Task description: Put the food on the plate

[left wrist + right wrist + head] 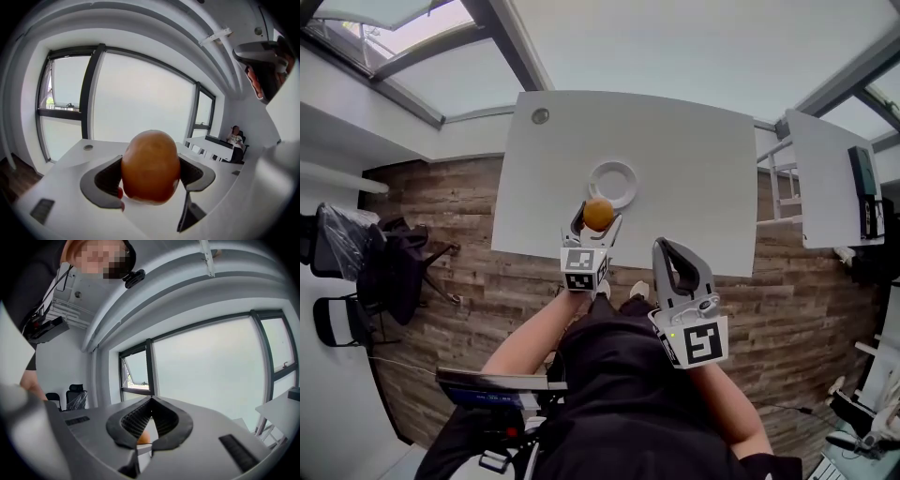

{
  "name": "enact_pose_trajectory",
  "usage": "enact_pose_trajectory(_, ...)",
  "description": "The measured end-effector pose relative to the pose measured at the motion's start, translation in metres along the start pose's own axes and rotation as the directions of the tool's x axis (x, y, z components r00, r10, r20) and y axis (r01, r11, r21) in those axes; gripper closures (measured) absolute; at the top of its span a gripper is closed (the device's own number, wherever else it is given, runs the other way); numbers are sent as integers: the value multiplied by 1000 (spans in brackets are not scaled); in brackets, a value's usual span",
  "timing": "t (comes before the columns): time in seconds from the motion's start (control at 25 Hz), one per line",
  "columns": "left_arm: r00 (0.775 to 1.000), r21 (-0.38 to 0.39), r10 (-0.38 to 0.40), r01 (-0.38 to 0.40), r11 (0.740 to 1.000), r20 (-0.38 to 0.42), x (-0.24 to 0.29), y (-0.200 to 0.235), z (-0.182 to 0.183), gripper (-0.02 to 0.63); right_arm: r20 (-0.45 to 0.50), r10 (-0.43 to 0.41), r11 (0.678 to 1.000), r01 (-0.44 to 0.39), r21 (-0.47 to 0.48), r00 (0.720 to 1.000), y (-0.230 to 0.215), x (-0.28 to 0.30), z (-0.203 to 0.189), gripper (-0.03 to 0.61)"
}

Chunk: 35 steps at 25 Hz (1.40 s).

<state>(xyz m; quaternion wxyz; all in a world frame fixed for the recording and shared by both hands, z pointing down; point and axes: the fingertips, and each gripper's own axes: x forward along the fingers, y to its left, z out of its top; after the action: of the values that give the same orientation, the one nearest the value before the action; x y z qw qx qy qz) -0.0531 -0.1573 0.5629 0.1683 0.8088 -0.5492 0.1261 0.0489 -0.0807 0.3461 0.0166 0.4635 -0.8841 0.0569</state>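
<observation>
A round orange-brown piece of food (pixel 598 213) is clamped in my left gripper (pixel 597 223), which is held above the near edge of the white table (pixel 684 159). The food fills the space between the dark pads (pixel 107 180) in the left gripper view, bulging above them (pixel 151 166). A white plate (pixel 628 184) lies on the table just beyond the food, with nothing on it. My right gripper (pixel 666 247) hangs lower right, off the table's near edge, its jaws shut together (pixel 151 400) on nothing.
A small round grommet (pixel 541 115) sits in the table's far left corner. A second white table (pixel 827 178) with a dark device (pixel 865 192) stands to the right. Black chairs (pixel 389 267) stand on the wooden floor at left.
</observation>
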Motion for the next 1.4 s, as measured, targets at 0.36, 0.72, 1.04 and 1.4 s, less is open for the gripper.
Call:
enact_pose_trajectory(0.36, 998, 14, -7, 8, 1000, -60, 44, 8, -16, 245, -28, -30, 1000, 30, 8, 999, -19, 9, -11, 581)
enact_pose_trajectory(0.72, 992, 0, -13, 13, 1000, -129, 68, 24, -37, 245, -44, -10, 1000, 10, 17, 999, -19, 20, -17, 581)
enact_pose_trajectory(1.04, 988, 19, 5, -2, 1000, -156, 78, 41, -38, 245, -62, 0, 1000, 1, 18, 998, -18, 20, -23, 581)
enact_pose_trajectory(1.4, 975, 55, -14, 27, 998, -223, 80, 42, -54, 245, -82, -1, 1000, 2, 12, 997, -12, 18, -29, 581)
